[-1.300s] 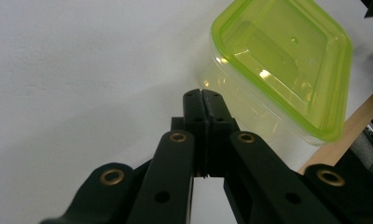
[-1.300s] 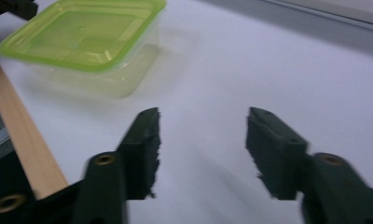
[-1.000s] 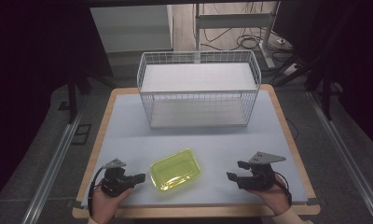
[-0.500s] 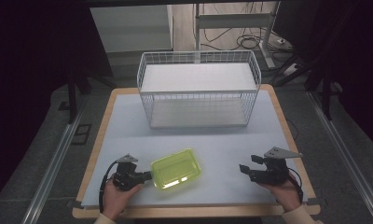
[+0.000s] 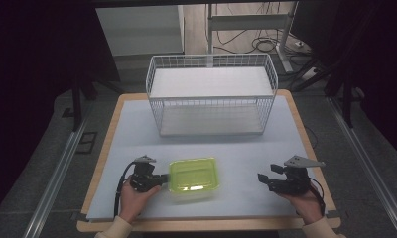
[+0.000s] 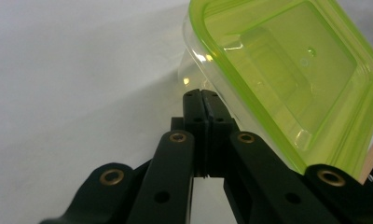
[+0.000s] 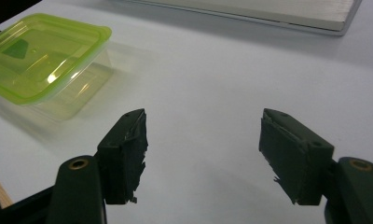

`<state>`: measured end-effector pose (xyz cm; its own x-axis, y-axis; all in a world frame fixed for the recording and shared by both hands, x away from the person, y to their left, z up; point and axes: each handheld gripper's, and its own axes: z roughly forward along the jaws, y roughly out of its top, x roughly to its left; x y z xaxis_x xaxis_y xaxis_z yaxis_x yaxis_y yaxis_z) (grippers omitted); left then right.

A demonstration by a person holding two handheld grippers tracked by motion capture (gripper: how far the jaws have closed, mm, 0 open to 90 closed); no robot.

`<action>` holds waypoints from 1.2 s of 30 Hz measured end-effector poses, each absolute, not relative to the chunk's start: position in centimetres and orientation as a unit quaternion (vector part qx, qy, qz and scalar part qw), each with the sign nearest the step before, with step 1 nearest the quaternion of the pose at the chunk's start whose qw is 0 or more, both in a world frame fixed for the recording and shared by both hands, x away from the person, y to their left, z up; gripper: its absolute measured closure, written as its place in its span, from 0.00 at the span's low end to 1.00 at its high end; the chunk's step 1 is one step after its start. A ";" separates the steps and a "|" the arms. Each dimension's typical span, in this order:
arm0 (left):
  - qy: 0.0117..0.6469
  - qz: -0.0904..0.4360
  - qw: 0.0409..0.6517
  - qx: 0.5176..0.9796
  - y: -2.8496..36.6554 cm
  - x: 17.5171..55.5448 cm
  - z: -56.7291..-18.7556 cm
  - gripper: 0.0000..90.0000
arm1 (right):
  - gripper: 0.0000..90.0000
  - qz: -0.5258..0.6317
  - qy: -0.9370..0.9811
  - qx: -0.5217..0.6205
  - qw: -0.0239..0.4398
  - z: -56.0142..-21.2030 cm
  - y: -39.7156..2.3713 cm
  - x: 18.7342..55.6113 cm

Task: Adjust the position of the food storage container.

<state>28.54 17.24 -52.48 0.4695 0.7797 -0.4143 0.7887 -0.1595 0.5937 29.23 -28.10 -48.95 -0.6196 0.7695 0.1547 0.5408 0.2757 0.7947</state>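
Since the earlier pictures the green-lidded container (image 5: 193, 178) has turned from a skewed lie to one nearly square with the table's near edge, and it has slid a little toward the middle, blurred as if in motion. The left gripper (image 5: 148, 177) has come in from the near left corner to meet it, while the right gripper (image 5: 278, 182) has drifted slightly outward along the near edge.

The container sits on the table (image 5: 137, 129), close to the near edge and left of centre, well apart from the wire basket (image 5: 211, 99) that stands at the far edge. Its long axis now runs left to right, parallel to the near edge.

In the left gripper view, the left gripper (image 6: 204, 100) has its jaws pressed together with no gap, their tips touching the clear wall of the container (image 6: 287, 79) just under the green lid's rim. They pinch nothing; this looks like a push, not a hold.

In the right gripper view, the right gripper (image 7: 203, 144) has its jaws spread wide over bare table, and the container (image 7: 40, 65) lies ahead and to the left of them, well apart.

The left hand is plainly the nearer one. Any coming move likely turns on this: the container lies directly beyond the left tips, along its own long axis, toward the waiting right gripper.
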 end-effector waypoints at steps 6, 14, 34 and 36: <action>0.504 -0.010 0.392 0.769 15.6 29.2 -52.4 1.00 | 0.36 0.435 0.789 0.414 0.130 -48.9 -28.1 29.2; 0.498 -0.015 0.392 0.773 14.7 29.4 -52.5 1.00 | 0.36 0.435 0.792 0.410 0.130 -49.0 -27.8 29.2; 0.505 -0.007 0.453 0.734 19.6 27.0 -50.4 0.92 | 0.26 0.469 0.784 0.395 0.094 -48.6 -27.2 29.1; 0.504 -0.012 0.458 0.732 19.6 26.9 -50.2 0.81 | 0.26 0.474 0.782 0.395 0.087 -48.5 -27.0 29.1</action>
